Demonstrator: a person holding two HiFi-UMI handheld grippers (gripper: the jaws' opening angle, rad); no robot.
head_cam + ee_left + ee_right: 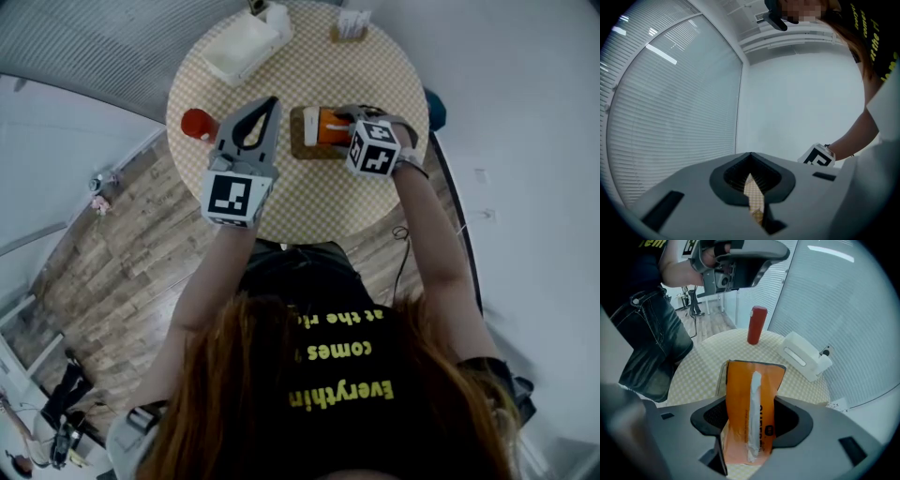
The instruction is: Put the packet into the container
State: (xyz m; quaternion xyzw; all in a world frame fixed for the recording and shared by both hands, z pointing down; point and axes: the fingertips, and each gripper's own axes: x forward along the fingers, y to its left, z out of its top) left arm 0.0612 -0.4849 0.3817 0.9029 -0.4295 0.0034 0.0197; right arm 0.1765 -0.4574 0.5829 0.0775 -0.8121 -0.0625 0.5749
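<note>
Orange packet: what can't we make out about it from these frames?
- Print on the orange packet: right gripper view, partly behind a jaw of the right gripper; head view, too small.
- Its lower end: right gripper view, behind the gripper body.
- What lies under it: head view, marker cube covers it; only a tan edge shows.
- White container's inside: head view, too small.
- Left gripper view: packet out of frame.

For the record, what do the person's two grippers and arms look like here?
Both grippers are grey plastic with dark inner faces on tapering jaws. The left gripper and right gripper each carry a white cube with black square markers. The arms are bare below a black T-shirt with yellow lettering.
</note>
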